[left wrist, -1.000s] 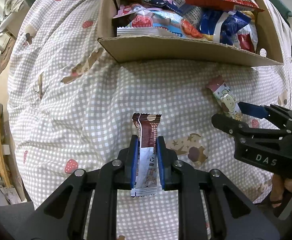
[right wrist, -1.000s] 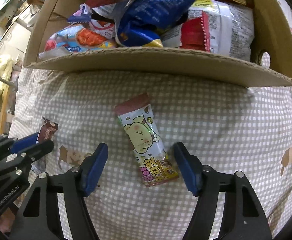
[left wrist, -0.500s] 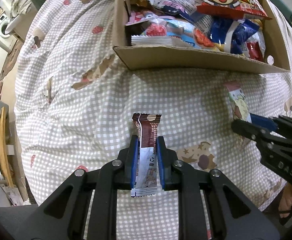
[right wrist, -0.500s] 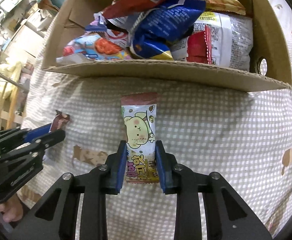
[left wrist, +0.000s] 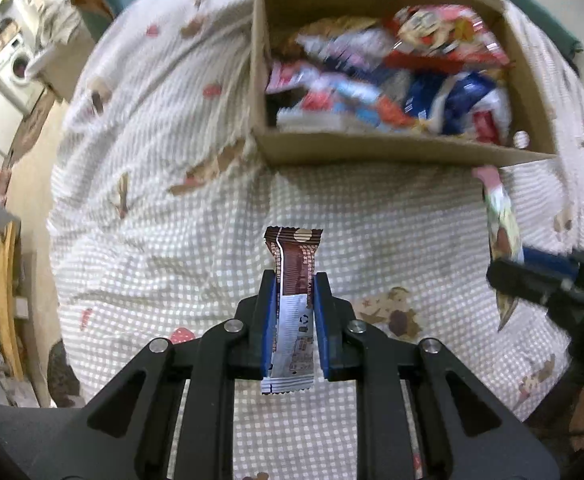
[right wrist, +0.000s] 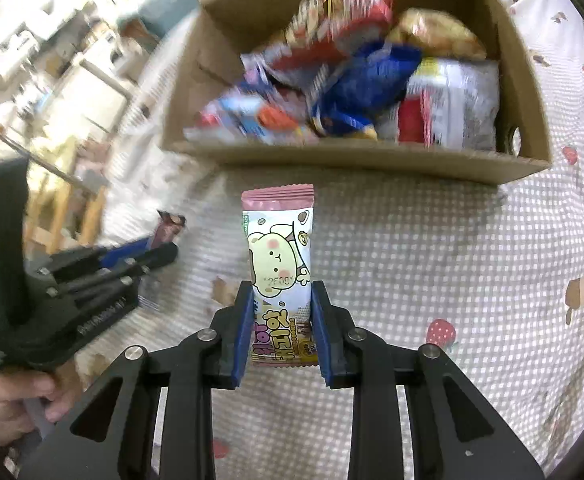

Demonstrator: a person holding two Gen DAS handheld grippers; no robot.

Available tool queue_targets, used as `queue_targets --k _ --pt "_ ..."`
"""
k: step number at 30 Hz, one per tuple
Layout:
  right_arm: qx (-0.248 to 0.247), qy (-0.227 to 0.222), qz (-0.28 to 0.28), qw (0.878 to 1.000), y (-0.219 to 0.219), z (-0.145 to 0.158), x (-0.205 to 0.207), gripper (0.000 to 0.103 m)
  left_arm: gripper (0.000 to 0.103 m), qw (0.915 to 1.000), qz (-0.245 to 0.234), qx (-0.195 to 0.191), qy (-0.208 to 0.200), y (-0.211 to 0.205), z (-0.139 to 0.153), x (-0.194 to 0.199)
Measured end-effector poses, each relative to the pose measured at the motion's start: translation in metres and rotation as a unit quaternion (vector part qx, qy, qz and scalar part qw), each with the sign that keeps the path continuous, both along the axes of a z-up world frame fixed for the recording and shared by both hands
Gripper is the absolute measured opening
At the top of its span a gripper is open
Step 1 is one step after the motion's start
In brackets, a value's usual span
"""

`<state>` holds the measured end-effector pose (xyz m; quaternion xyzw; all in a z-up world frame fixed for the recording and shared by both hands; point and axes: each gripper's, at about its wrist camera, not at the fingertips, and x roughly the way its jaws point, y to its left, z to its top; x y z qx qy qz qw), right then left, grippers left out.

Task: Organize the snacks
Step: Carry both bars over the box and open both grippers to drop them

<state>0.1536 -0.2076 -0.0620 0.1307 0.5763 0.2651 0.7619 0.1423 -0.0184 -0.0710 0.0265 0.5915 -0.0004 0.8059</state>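
Observation:
My left gripper point(left wrist: 293, 280) is shut on a brown and white snack bar point(left wrist: 294, 280), held up off the checked bedspread point(left wrist: 172, 248). My right gripper point(right wrist: 279, 288) is shut on a pink and white bear-print snack pack point(right wrist: 279, 264), also lifted. A cardboard box point(right wrist: 352, 160) packed with several snack bags lies just beyond both grippers. The same box point(left wrist: 392, 152) shows in the left wrist view, where the right gripper point(left wrist: 504, 256) with its pack point(left wrist: 500, 220) sits at the right edge. In the right wrist view the left gripper point(right wrist: 164, 240) is at the left, held by a hand point(right wrist: 8, 400).
The bedspread has strawberry and bear prints and drops off at its left edge toward a floor with wooden furniture point(left wrist: 0, 280) and a washing machine point(left wrist: 16, 68). Cluttered shelves point(right wrist: 52, 60) stand beyond the bed on the left.
The right gripper closed on the bear-print pack and lifted it off the bedspread. Both grippers rose with their snacks and the box now shows more from above.

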Motion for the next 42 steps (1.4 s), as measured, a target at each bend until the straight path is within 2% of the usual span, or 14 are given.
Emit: queue_targets --k 5,9,13,17,19,20,21,23,28,35,38,42 --pt "0.057 -0.046 -0.019 0.997 -0.019 0.035 0.0 0.029 0.014 0.9989 0.027 -0.028 -0.027 0.01 0.027 -0.009" --pt "0.113 -0.104 -0.039 0.987 -0.036 0.065 0.003 0.029 0.015 0.9913 0.078 -0.073 -0.078 0.023 0.056 -0.005" --pt "0.124 -0.151 -0.065 0.979 -0.048 0.084 0.006 0.029 0.014 0.9854 0.079 -0.072 -0.133 0.026 0.082 0.009" --pt "0.109 -0.197 -0.108 0.968 -0.069 0.1 0.011 0.029 0.015 0.9784 0.072 -0.068 -0.181 0.027 0.106 0.028" --pt "0.114 -0.231 -0.14 0.956 -0.085 0.113 0.012 0.029 0.015 0.9684 0.084 -0.076 -0.222 0.032 0.121 0.035" --pt "0.114 -0.245 -0.151 0.951 -0.093 0.118 0.013 0.029 0.015 0.9594 0.095 -0.085 -0.252 0.036 0.13 0.038" --pt "0.109 -0.261 -0.162 0.945 -0.098 0.124 0.016 0.029 0.015 0.9544 0.099 -0.084 -0.269 0.037 0.135 0.042" --pt "0.099 -0.291 -0.173 0.936 -0.108 0.133 0.022 0.029 0.015 0.9508 0.09 -0.073 -0.287 0.034 0.143 0.053" --pt "0.078 -0.269 -0.176 0.944 -0.116 0.121 0.05 0.029 0.015 0.9547 0.063 -0.058 -0.285 0.019 0.137 0.083" --pt "0.043 -0.174 -0.173 0.968 -0.098 0.068 0.089 0.029 0.015 0.9625 0.062 -0.05 -0.259 0.008 0.095 0.119" --pt "0.032 -0.124 -0.167 0.978 -0.093 0.042 0.098 0.029 0.015 0.9715 0.05 -0.07 -0.221 0.004 0.069 0.132" --pt "0.025 -0.083 -0.159 0.984 -0.087 0.021 0.102 0.029 0.015 0.9803 0.027 -0.086 -0.176 -0.004 0.043 0.141"
